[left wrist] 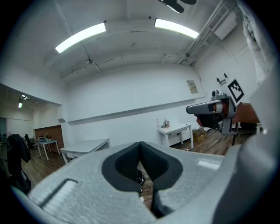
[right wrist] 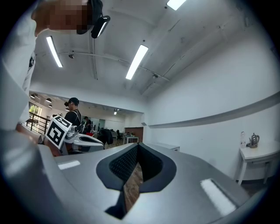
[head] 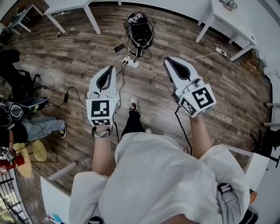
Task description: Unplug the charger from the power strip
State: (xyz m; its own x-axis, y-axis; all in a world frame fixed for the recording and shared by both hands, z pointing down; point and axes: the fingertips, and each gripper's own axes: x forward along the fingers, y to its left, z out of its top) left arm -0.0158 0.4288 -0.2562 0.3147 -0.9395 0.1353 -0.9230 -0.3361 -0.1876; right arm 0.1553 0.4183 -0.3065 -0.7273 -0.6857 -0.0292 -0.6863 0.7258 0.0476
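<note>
Left tongs [left wrist: 140,144] closed tight, pads meeting, nothing between them. Right tongs [right wrist: 137,145] also closed and empty, only floor showing through the gap behind the pads. In the head view the left tongs [head: 111,68] and right tongs [head: 168,59] are held side by side, well apart, both pointing out over the wood floor [head: 78,57]. Neither touches anything. The white power strip [head: 131,63] lies on the floor ahead, between the two tips and beyond them, with black plugs in it; can't tell which one is the charger. Cables run from it to a black pile of gear [head: 140,27] further back. White benches [head: 65,5] along the far edge. A seated person's legs [head: 41,127] at far left.
</note>
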